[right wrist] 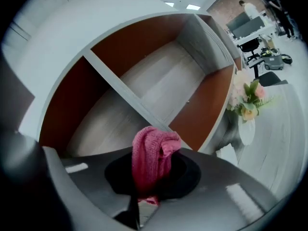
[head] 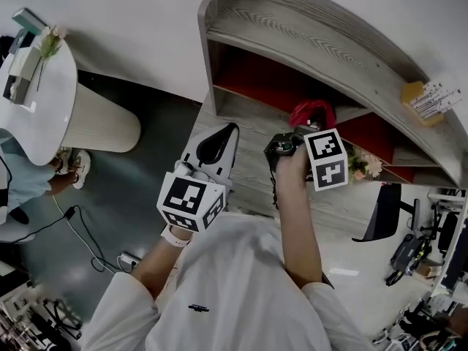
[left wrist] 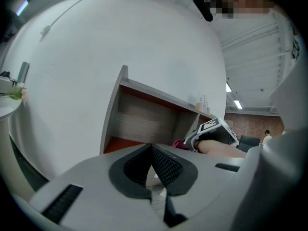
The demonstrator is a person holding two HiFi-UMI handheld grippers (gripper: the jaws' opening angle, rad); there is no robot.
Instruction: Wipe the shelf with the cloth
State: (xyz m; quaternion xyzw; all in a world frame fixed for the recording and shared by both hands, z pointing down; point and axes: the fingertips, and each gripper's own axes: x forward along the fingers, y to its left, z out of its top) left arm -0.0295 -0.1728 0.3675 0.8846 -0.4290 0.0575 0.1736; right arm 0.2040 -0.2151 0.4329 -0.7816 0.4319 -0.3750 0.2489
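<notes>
A grey wooden shelf unit [head: 307, 31] with red back panels stands against the white wall. In the right gripper view its compartments and a slanting divider [right wrist: 130, 97] lie just ahead. My right gripper [head: 296, 134] is shut on a pink knitted cloth [head: 313, 112], held at the front of the lower compartment. The cloth [right wrist: 151, 160] bunches up between the jaws of the right gripper [right wrist: 146, 189]. My left gripper [head: 231, 129] hovers over the shelf's lower left board, shut with nothing in it. From the left gripper [left wrist: 154, 153] I see the shelf [left wrist: 144, 114] and the right gripper's marker cube [left wrist: 211, 126].
A white round table [head: 44, 101] on a ribbed base stands at the left. A vase of flowers [right wrist: 248, 105] sits on the surface right of the shelf. A yellow box [head: 414, 93] rests on the shelf top. Cables [head: 80, 232] trail on the floor.
</notes>
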